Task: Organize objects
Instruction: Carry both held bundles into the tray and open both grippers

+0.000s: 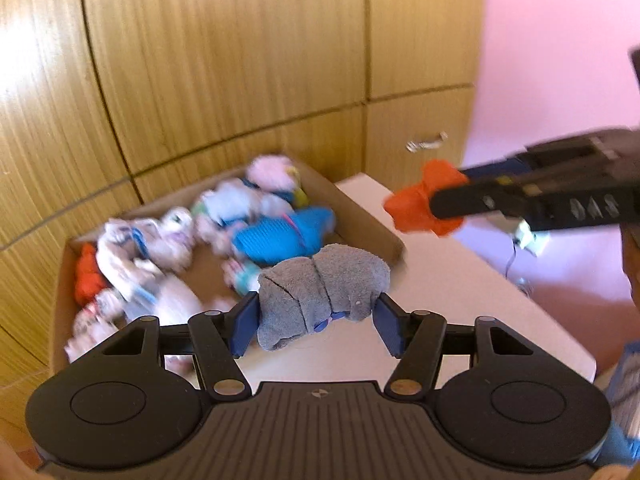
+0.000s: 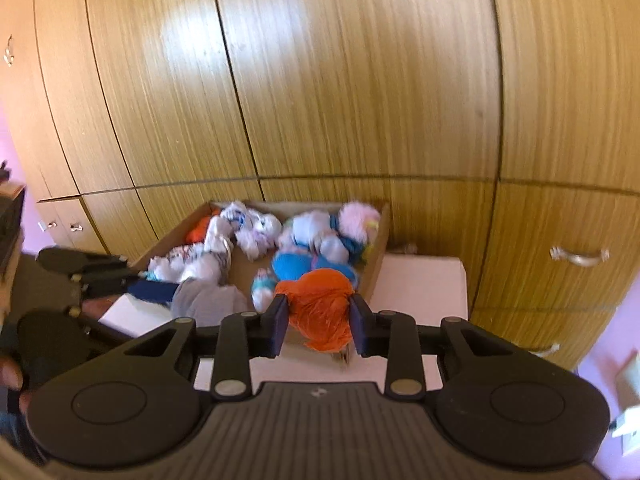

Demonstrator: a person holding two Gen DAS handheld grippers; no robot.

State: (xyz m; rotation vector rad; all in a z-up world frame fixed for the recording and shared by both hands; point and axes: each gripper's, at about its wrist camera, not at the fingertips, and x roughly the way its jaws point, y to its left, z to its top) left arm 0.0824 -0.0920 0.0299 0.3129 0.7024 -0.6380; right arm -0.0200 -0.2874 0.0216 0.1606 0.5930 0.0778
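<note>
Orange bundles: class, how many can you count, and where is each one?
2. One orange bundle is gripped in the right tongs; another lies in the cardboard box's corner. More may be hidden.

no readable text, labels, brands or numbers anywhere, only a small unreadable emblem on each claw body

Right gripper (image 2: 318, 318) clamped on an orange rolled cloth (image 2: 318, 304), held above a white table (image 2: 424, 284). Behind it, a cardboard box (image 2: 380, 248) containing blurred bundles, among them a blue one (image 2: 294, 264). At left, the left gripper (image 2: 168, 294) grips a grey bundle (image 2: 208, 300); wooden cabinet doors (image 2: 320, 80) behind
</note>
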